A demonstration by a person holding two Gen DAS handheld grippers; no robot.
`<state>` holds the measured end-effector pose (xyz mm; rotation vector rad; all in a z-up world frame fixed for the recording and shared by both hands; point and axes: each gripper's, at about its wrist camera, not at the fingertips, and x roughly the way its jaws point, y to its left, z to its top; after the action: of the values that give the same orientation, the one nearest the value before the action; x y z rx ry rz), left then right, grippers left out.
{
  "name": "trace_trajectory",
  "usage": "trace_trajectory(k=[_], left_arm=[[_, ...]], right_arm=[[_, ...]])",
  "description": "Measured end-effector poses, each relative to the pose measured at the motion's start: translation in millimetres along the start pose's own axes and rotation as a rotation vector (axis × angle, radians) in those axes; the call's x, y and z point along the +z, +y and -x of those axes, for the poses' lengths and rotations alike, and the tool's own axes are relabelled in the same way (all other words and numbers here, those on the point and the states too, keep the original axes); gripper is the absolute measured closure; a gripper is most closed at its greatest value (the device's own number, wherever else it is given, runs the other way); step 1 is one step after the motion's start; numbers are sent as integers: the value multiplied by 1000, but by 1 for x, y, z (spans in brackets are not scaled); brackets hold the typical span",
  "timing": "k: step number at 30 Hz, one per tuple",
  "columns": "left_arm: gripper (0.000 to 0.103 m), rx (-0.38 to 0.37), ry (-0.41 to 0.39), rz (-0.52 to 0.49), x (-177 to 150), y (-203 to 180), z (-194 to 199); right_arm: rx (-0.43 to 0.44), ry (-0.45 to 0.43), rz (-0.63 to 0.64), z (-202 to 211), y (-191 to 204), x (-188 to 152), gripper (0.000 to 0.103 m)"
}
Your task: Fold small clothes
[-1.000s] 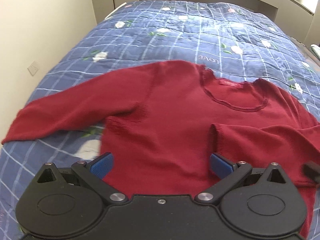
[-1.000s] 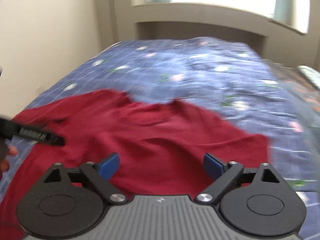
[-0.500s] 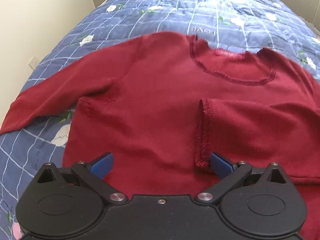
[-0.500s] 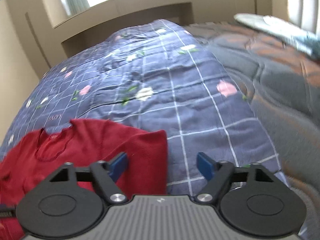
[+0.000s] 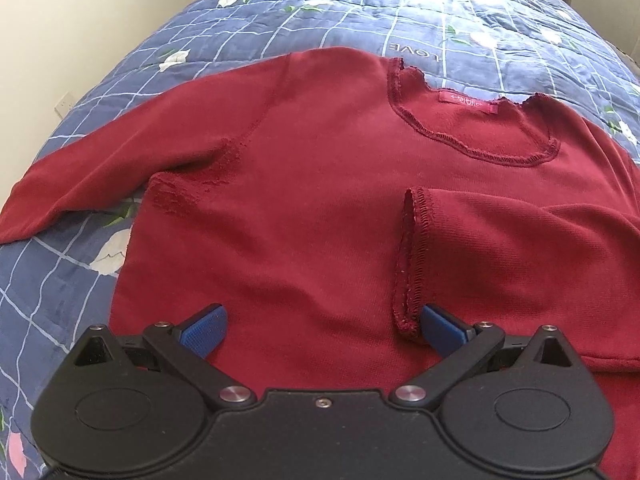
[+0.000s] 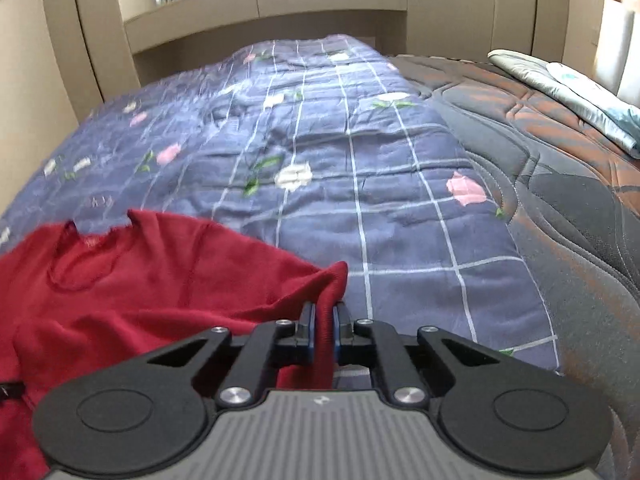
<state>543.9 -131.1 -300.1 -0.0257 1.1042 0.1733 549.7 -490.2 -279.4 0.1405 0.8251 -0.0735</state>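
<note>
Our red knit sweater (image 5: 320,208) lay on the quilted bed (image 6: 320,140), one sleeve newly folded over, right gripper (image 6: 324,326) jaws closing on its edge, left gripper (image 5: 320,326) jaws wide.

Matt knitted red sweater (image 5: 320,200) on a soft quilted cloth bedspread (image 5: 460,20)

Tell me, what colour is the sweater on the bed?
The sweater is dark red; the left wrist view shows it best.

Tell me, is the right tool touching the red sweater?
Touching. The right wrist view shows the right tool closing its jaws on a bunched edge of the red sweater, with the cloth pinched between both blue pads.
</note>
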Motion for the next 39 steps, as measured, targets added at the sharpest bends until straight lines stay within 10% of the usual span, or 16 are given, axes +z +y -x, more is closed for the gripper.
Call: trace_trajectory(k=[5, 11, 26, 39], left_arm=[[1, -2, 3, -3, 2, 2, 5], [1, 3, 0, -2, -4, 4, 15], [1, 39, 29, 39, -19, 40, 42], [1, 124, 5, 376, -3, 211, 42]], right_arm=[[-6, -28, -62, 19, -6, -7, 35], [-39, -37, -4, 52, 5, -36, 16], [-194, -20, 77, 74, 40, -57, 0], [102, 43, 152, 91, 190, -76, 0]])
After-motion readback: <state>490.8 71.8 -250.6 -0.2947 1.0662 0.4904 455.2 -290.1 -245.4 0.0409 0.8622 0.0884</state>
